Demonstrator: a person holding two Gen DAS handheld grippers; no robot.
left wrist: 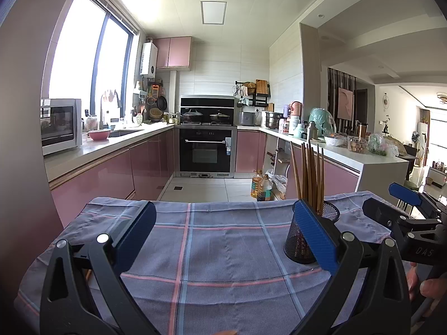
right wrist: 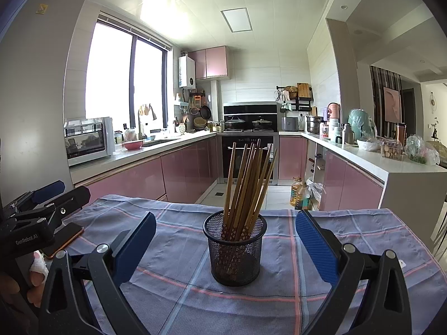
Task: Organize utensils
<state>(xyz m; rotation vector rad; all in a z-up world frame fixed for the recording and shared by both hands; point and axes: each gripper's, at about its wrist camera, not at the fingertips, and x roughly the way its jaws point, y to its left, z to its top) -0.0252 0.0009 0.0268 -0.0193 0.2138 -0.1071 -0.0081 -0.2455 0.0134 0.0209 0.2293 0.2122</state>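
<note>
A black mesh cup (right wrist: 235, 248) stands upright on the checked cloth (right wrist: 173, 251), with several brown chopsticks (right wrist: 245, 184) standing in it. My right gripper (right wrist: 226, 247) is open, its blue pads either side of the cup and apart from it. In the left wrist view the cup (left wrist: 304, 240) and chopsticks (left wrist: 310, 176) sit partly behind the right pad of my left gripper (left wrist: 226, 234), which is open and empty over the cloth (left wrist: 223, 251). The right gripper (left wrist: 402, 209) also shows at the right edge there; the left gripper (right wrist: 58, 198) shows at the left edge of the right wrist view.
A phone with an orange rim (right wrist: 64, 240) lies on the cloth under the left gripper. Beyond the table's far edge are pink kitchen cabinets (left wrist: 111, 173), an oven (left wrist: 205, 150), oil bottles (left wrist: 261, 187) on the floor and a cluttered counter (left wrist: 349, 145) at right.
</note>
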